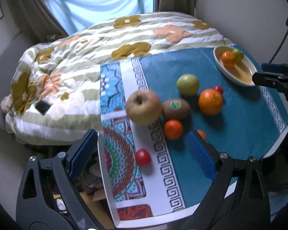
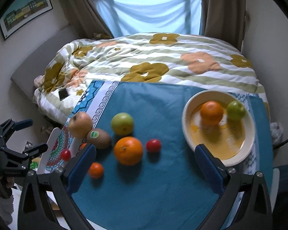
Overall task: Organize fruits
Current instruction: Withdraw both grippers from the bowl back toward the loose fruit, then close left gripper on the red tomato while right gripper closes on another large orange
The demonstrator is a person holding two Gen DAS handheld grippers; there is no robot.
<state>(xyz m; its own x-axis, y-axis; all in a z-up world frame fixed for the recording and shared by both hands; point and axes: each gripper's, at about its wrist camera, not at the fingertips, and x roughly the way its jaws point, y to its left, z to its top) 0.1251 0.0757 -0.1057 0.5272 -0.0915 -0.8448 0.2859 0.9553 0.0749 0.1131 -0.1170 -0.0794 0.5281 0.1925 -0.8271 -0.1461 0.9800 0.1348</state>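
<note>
A cream bowl [image 1: 216, 52] [image 2: 184, 122] at the table's far right holds a mandarin [image 2: 211, 112] and a small green fruit [image 2: 236, 110]. Loose on the teal cloth lie a brown apple [image 1: 143, 107], a kiwi [image 1: 175, 108], a green apple [image 1: 187, 84], a large orange [image 1: 210, 101], a small mandarin [image 1: 172, 129] and two red tomatoes [image 1: 143, 157] [image 2: 153, 145]. My left gripper [image 1: 143, 134] hovers open over the table's left end above the near tomato. My right gripper [image 2: 145, 147] is open and empty between the fruit and the bowl.
The white table edge [image 1: 109, 191] drops off on the left to clutter on the floor. A bed with a flowered duvet [image 2: 153, 61] lies just behind the table, with a dark phone [image 2: 63, 94] on it. Cables hang at the right wall.
</note>
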